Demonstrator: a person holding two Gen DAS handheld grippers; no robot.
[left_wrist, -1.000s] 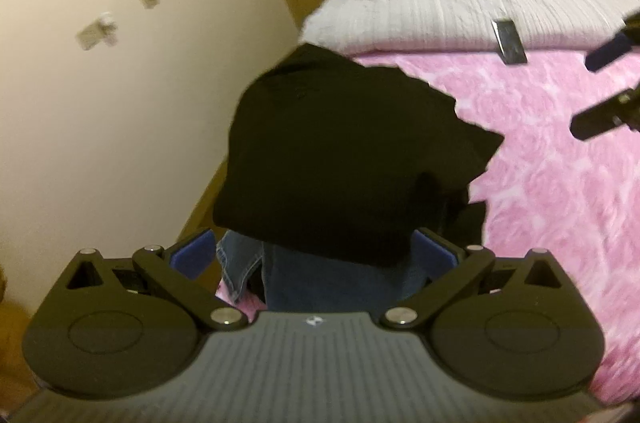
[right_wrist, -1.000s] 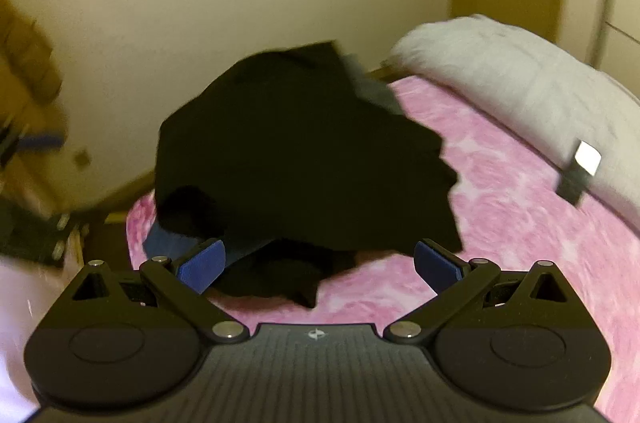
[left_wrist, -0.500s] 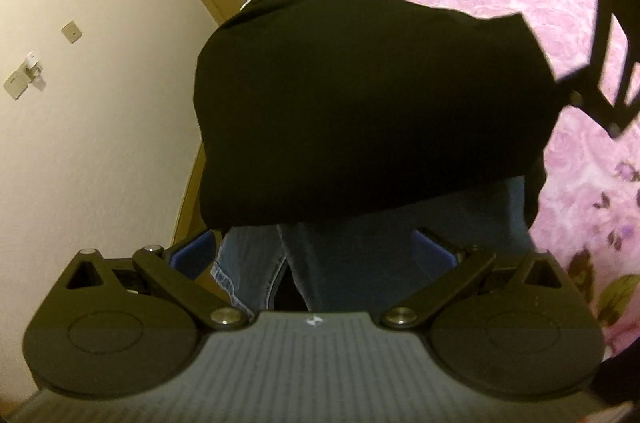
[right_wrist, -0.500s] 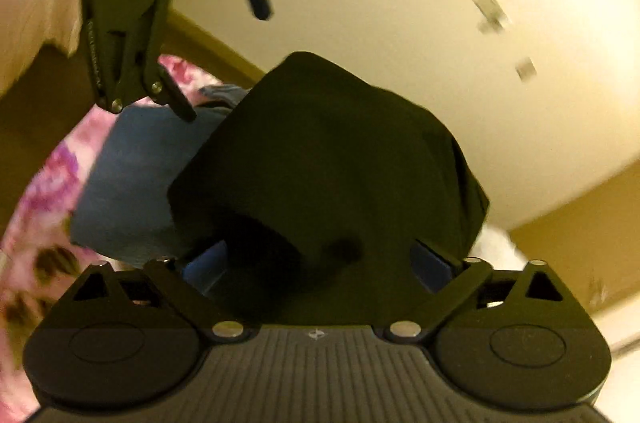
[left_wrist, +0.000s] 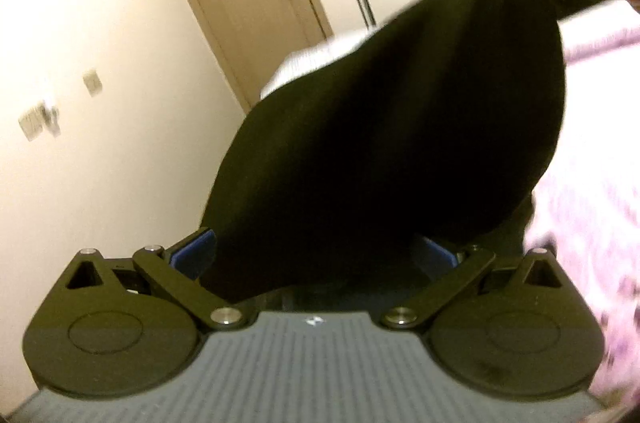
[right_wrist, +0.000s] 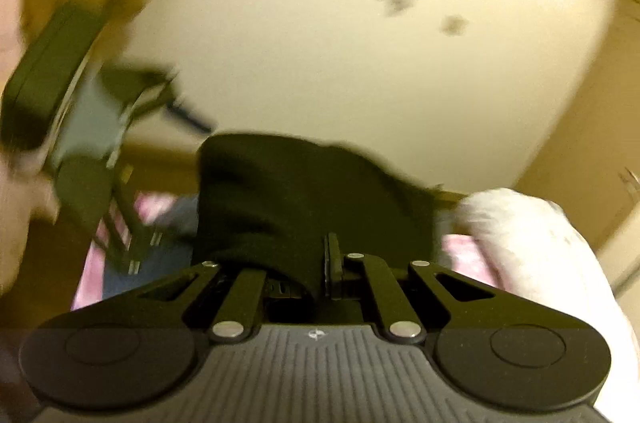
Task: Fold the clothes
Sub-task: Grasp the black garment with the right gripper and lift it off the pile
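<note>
**Now: black garment lifted off the bed**

Right gripper [right_wrist: 320, 263] has its fingers clenched on the black garment [left_wrist: 392, 143], which hangs above the pink bed [left_wrist: 592, 151]. Left gripper [left_wrist: 312, 255] fingers are spread wide, the cloth draped between them. Jeans [right_wrist: 168, 259] lie underneath.

Black garment [left_wrist: 392, 151] hides most of the bed [left_wrist: 592, 127] (right-wrist view motion-blurred); left tongs [right_wrist: 80, 127] smeared there.

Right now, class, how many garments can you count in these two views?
2. A black garment is pinched in the right gripper and hangs in front of the open left gripper. Blue jeans lie underneath on the bed. Others may be hidden.
</note>
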